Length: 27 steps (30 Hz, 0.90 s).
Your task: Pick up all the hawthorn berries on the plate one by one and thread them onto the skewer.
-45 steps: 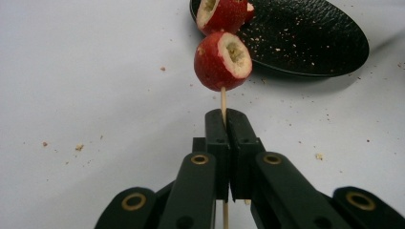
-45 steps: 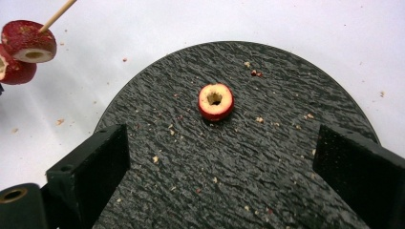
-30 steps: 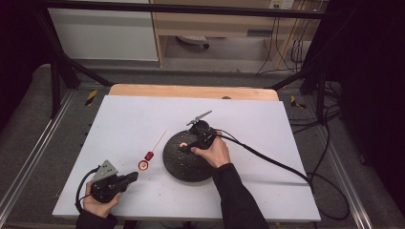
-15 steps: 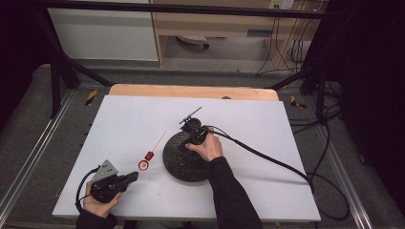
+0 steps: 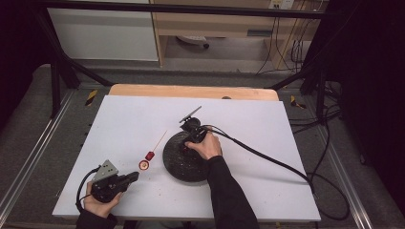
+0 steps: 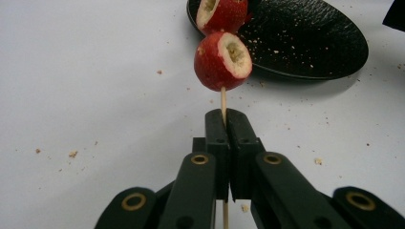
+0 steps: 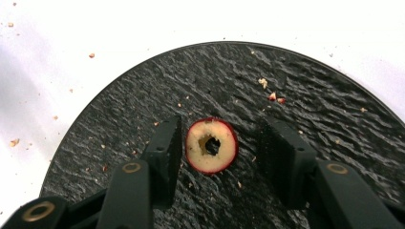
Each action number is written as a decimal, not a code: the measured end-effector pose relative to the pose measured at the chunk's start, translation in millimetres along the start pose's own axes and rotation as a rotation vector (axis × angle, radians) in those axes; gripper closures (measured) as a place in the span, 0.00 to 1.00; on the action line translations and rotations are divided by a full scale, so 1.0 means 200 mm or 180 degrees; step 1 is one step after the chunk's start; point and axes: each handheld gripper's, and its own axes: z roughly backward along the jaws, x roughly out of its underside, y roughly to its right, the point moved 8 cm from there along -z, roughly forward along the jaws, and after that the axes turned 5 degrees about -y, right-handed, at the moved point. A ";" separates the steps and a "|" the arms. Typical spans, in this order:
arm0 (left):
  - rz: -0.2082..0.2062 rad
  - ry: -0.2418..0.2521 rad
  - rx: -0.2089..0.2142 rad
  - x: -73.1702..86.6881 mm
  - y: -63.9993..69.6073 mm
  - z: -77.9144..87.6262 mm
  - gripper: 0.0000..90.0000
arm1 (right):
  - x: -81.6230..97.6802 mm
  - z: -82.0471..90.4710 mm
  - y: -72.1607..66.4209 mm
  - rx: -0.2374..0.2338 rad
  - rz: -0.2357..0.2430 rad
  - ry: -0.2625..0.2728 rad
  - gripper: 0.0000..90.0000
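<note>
Right gripper (image 7: 217, 143) over black plate (image 7: 310, 109), jaws just closing, narrowed but not yet pressing; fruit piece (image 7: 211, 145) between pads, cut face up, nearer left pad; centre it before squeezing, grip rind gently, avoid crushing. Left gripper (image 6: 224, 129) clamped on skewer (image 6: 223, 100); two threaded fruits (image 6: 222, 61) just beyond its tips; keep skewer steady for next piece.

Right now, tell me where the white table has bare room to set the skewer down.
The table's far strip, behind the black plate, and its right side past the cable are bare. It is crowded between the left gripper, skewer and plate.
</note>
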 end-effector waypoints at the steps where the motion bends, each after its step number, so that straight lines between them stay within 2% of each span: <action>1: -0.0002 -0.0001 -0.0001 0.00 0.00 0.00 0.98 | 0.00 0.00 0.00 0.0000 0.0002 -0.0003 0.59; 14: -0.0005 -0.0005 0.0002 0.00 0.00 0.00 0.98 | 0.01 -0.02 0.00 -0.0047 0.0023 -0.0089 0.69; 23: -0.0012 -0.0005 0.0001 0.00 0.00 0.00 0.98 | 0.02 -0.01 0.00 -0.0033 -0.0002 -0.0124 0.70; 27: -0.0013 -0.0002 -0.0003 0.00 0.00 0.00 0.98 | 0.02 0.01 -0.01 -0.0056 -0.0030 -0.0080 0.70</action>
